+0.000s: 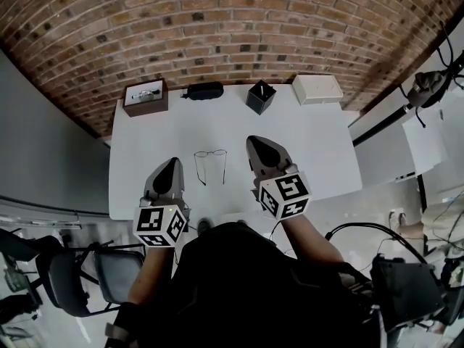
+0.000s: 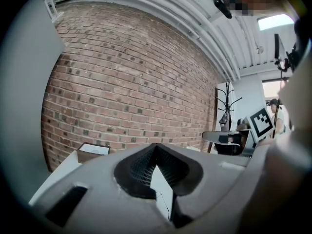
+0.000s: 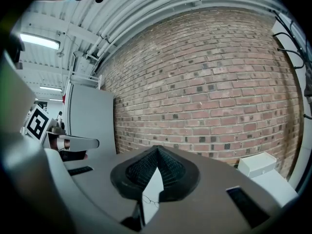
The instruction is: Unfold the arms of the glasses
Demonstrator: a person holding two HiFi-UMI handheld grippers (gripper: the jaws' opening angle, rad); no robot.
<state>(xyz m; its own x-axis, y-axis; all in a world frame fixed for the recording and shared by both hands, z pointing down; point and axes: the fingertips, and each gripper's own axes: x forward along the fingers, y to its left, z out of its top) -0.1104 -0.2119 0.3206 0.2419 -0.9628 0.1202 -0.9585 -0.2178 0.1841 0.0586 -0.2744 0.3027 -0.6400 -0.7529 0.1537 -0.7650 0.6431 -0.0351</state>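
A pair of thin wire-rimmed glasses (image 1: 210,164) lies on the white table (image 1: 319,151), lenses toward the brick wall and both arms stretched back toward me. My left gripper (image 1: 174,161) hovers just left of them, shut and empty. My right gripper (image 1: 254,141) hovers just right of them, also shut with nothing in it. In the left gripper view the jaws (image 2: 156,145) meet at a point. The right gripper view shows the closed jaws (image 3: 156,149), with the glasses (image 3: 150,201) small on the table below them.
Along the table's far edge stand a brown box (image 1: 145,96), a black glasses case (image 1: 203,90), a black cube holder (image 1: 260,96) and a white box (image 1: 317,88). A brick wall (image 1: 232,27) rises behind. A dark chair (image 1: 80,274) stands at lower left.
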